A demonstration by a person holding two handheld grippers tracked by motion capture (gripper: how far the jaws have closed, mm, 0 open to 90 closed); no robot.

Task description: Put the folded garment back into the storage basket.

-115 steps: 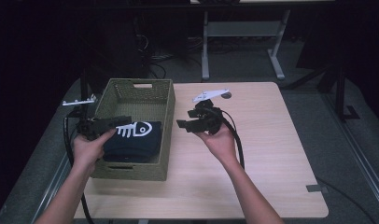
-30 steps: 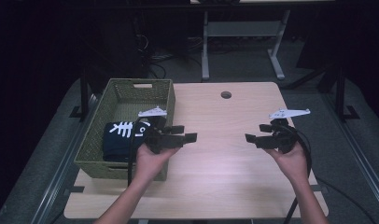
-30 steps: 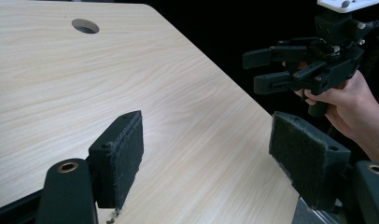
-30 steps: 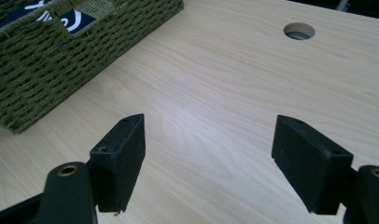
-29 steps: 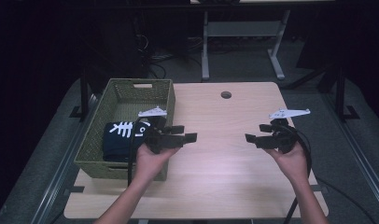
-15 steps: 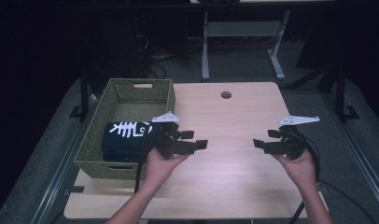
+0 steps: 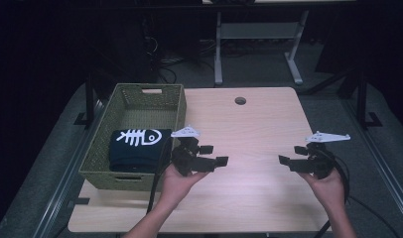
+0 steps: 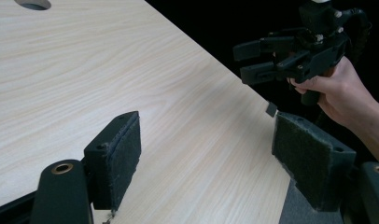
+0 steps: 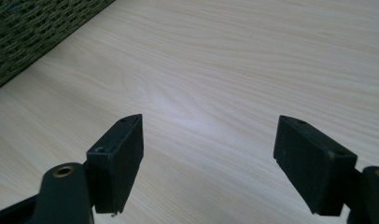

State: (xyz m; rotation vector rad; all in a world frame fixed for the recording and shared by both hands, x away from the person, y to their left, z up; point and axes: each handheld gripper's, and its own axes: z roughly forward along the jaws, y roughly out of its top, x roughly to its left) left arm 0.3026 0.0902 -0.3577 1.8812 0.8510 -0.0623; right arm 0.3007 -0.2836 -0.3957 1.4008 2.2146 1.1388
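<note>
A folded dark blue garment (image 7: 138, 147) with a white fish-skeleton print lies in the near end of a green woven basket (image 7: 175, 106) at the table's left. My left gripper (image 7: 215, 154) hovers over the bare tabletop just right of the basket, pointing right, open and empty. My right gripper (image 7: 290, 156) hovers near the table's right side, pointing left toward the other, also open and empty. In the left gripper view the jaws (image 8: 206, 154) stand wide over bare wood, with the right gripper (image 8: 253, 58) and its hand beyond. In the right gripper view the jaws (image 9: 208, 158) stand wide over bare wood.
The light wooden table (image 7: 249, 198) has a round cable hole (image 7: 240, 100) near its far edge. A corner of the basket (image 9: 33, 32) shows at the upper left of the right gripper view. Dark floor and a metal stand (image 7: 259, 34) lie beyond the table.
Both hands have drifted toward the table's near edge and a little to the right. The left gripper has moved away from the basket. Both stay open and empty.
</note>
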